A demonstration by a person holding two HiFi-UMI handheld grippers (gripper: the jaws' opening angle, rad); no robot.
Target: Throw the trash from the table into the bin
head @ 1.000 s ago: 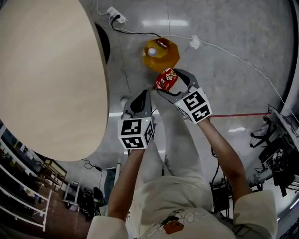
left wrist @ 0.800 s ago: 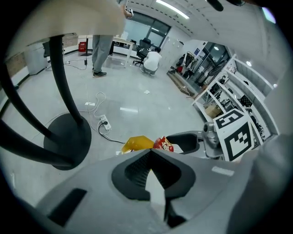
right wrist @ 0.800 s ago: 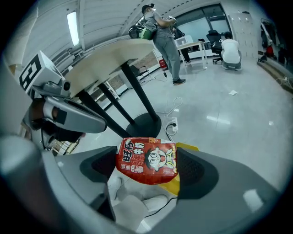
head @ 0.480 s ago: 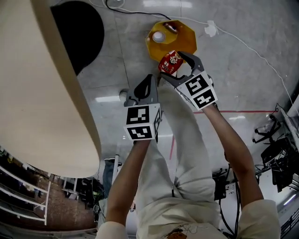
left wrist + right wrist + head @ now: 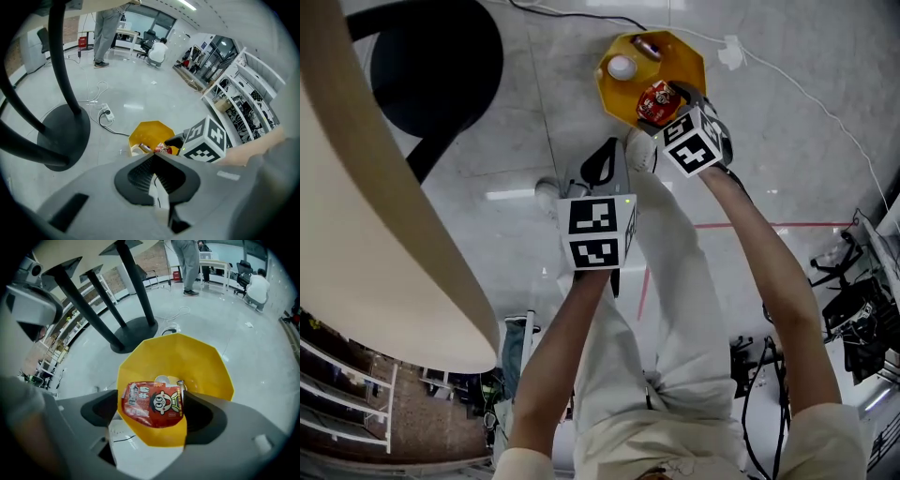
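Pale surface [image 5: 366, 234] at left. Yellow bin [image 5: 680, 61] on the floor, far right. Right gripper [image 5: 151, 404] over the bin, jaws just eased wider, pads gripping a red snack packet [image 5: 656, 101]. Left gripper [image 5: 154, 157] nearer, closed, empty.

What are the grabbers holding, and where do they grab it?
The right gripper holds a red snack packet by its two side edges, over the yellow bin; its jaws have just been opening slightly. The left gripper is shut, holding nothing.
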